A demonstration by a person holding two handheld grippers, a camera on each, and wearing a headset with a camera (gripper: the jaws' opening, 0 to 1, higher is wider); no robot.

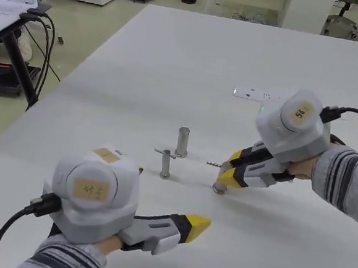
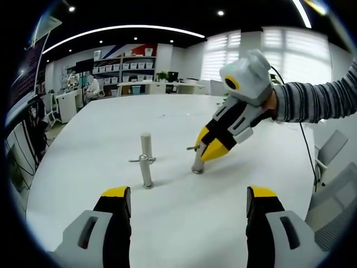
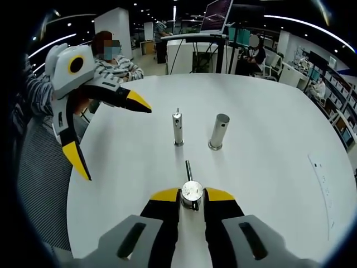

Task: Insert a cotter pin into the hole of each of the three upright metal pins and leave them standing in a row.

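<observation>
— Three standing, head view: far pin (image 1: 183,142) bare, middle pin (image 1: 165,164) carrying a cotter pin (image 1: 161,152), near pin (image 1: 219,187) at the right gripper (image 1: 229,169); all on the bench (image 1: 140,75). And the left gripper (image 1: 195,223)?
— Left gripper view: jaws wide, empty, well short of the row.
— Right gripper view adds?
— Jaws narrow, gripping the near pin's top; second cotter pin (image 3: 188,167) pokes out beyond. Insertion depth: cannot tell. Advice: hold the pin plumb, seat the cotter square, release gently.

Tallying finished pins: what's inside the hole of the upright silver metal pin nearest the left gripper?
A thin metal cotter pin crosses the silver upright pin near its top, ends poking out both sides. Its middle, inside the hole, is covered.
</observation>
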